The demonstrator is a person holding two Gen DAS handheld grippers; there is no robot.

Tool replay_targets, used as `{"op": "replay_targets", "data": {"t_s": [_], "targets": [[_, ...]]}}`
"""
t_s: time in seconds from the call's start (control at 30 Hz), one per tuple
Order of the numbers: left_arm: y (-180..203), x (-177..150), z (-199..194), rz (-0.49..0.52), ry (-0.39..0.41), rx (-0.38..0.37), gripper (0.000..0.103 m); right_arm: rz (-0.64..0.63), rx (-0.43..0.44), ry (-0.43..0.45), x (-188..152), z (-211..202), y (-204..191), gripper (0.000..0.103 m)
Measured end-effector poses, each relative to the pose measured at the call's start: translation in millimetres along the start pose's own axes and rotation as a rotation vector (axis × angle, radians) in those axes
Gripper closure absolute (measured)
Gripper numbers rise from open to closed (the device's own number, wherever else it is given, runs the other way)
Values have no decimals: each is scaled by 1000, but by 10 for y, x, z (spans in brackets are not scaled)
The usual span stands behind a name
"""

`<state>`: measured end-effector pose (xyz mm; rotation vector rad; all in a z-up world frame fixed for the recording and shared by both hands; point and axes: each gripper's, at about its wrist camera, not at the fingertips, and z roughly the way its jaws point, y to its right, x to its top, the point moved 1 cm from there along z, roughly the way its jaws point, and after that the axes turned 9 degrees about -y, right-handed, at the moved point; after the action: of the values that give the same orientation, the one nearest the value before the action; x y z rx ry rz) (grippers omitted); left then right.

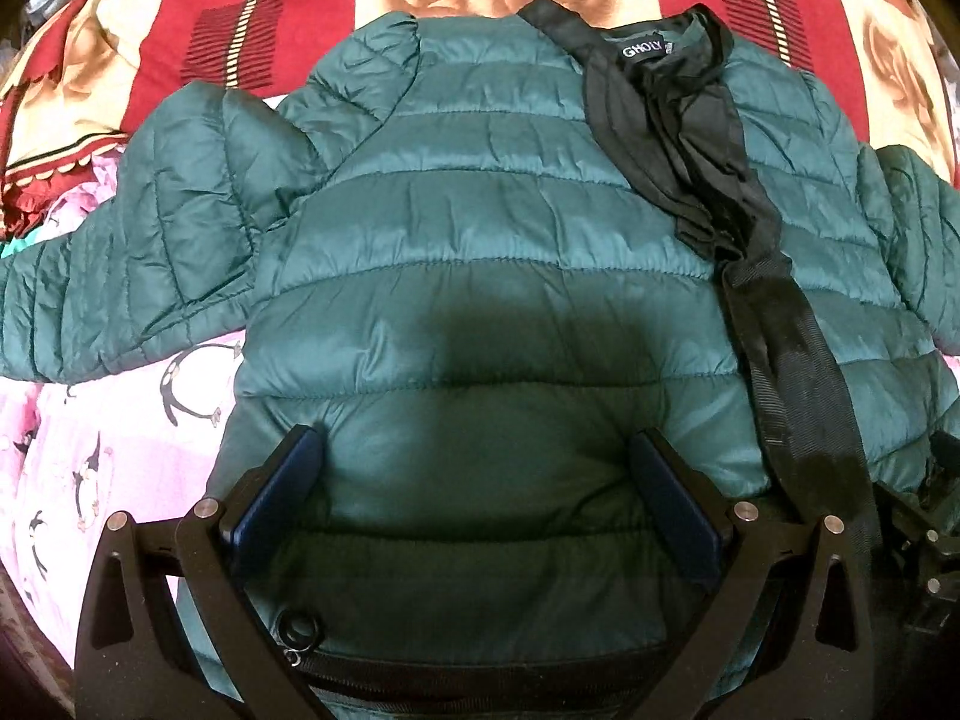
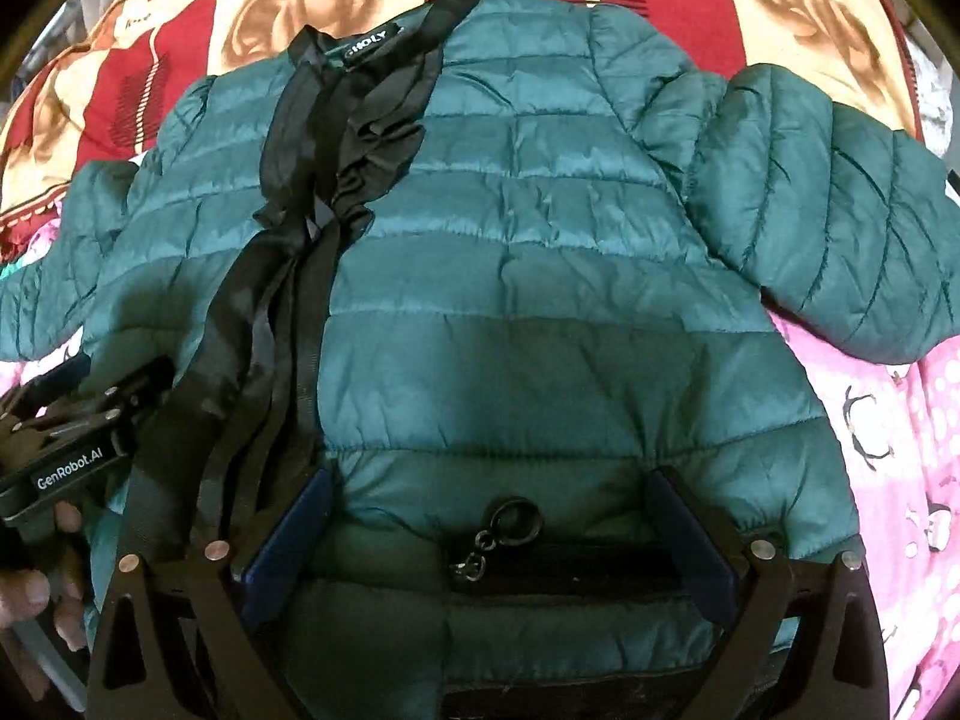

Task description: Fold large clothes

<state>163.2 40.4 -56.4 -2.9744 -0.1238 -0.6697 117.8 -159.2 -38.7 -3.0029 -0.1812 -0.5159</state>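
A green quilted jacket [image 1: 480, 240] is seen spread flat, front up, on the bed, its black zip placket [image 1: 678, 138] running from collar to hem and both sleeves flung outward; a black ring zip pull [image 2: 510, 519] is seen on a pocket near the hem; the left gripper [image 1: 480, 462] is held over the hem with jaws wide apart, nothing gripped; the right gripper [image 2: 492, 498] is likewise held jaws apart over the hem; beneath, a pink penguin-print sheet [image 1: 90, 450] and a red floral blanket [image 1: 180, 12] are laid.
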Motion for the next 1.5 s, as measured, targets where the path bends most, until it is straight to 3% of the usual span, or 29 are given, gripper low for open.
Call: {"op": "replay_targets", "data": {"t_s": [0.3,0.7,0.83,0.97,1.07,1.2,1.3,1.43,1.5], "targets": [[94,-31,-21,21,19,21,0,-19,-21,34,-54,-34,-24,0],[-18,-41,-31,-4,18,-47,0,-28,-27,31,-41,-50,-38,0],[-184,-91,-275,-24,109,-90,0,-8,4,77,-18,-176,-23,1],[-705,-121,-821,-89,271,-92,0,-17,14,171,-87,-418,-32,1],[-1282,-104,-963,-179,294,-118,0,-41,0,198,-137,-517,-71,1],[-2289,-242,-943,-350,299,-162,0,-56,20,211,-198,-607,-110,1],[-3017,-476,-865,-442,357,-177,0,-71,15,216,-220,-668,-111,1],[-3683,-748,-731,-529,417,-119,1,-83,13,212,-234,-666,-124,1],[-4000,-847,-630,-601,436,-130,1,-82,27,202,-222,-646,-133,1]]}}
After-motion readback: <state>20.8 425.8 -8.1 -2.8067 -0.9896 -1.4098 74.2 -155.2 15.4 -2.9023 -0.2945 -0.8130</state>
